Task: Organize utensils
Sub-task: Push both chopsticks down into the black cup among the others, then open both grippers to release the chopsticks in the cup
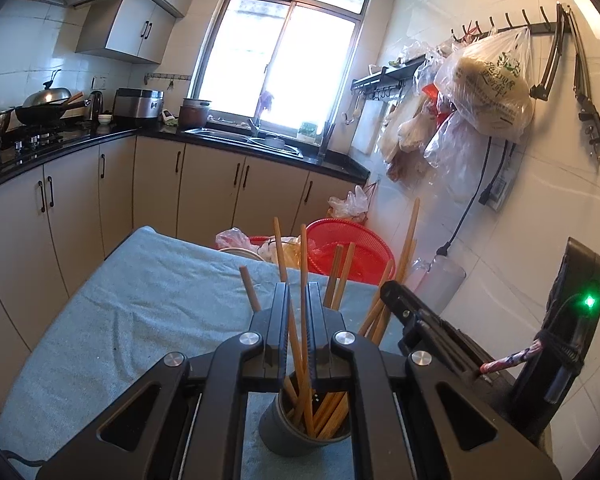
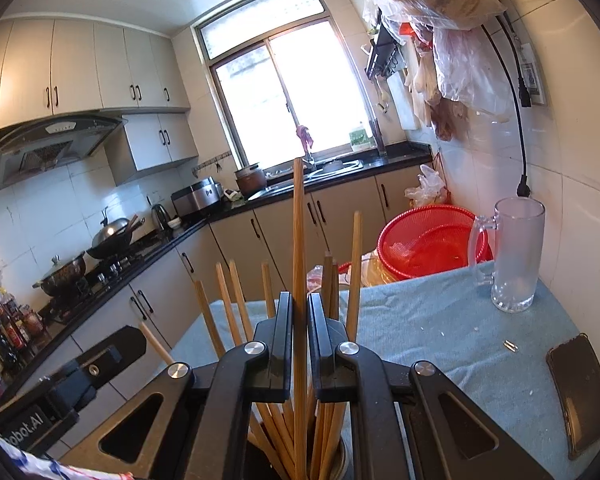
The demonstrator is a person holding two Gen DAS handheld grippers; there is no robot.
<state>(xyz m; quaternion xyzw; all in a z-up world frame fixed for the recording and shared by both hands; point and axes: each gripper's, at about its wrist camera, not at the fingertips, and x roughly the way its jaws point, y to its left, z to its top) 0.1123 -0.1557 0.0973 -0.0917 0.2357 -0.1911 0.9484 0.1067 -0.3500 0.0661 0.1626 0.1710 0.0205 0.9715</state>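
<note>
"obot.AI" reads on the left gripper [image 2: 96, 376] body at 8 o'clock in the right view. Both the left gripper [image 1: 299, 300] and the right gripper [image 2: 300, 312] pinch 1 chopstick each [image 1: 303, 264] [image 2: 299, 240]. The wooden chopsticks stand in a grey cup [image 1: 284, 436] at 6 o'clock on the blue cloth [image 1: 140, 312]. A glass mug [image 2: 516, 256] stands at 2 o'clock.

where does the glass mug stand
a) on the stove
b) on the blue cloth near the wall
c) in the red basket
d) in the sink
b: in the right wrist view the glass mug stands upright on the blue cloth beside the tiled wall, in front of the red basket.
</note>
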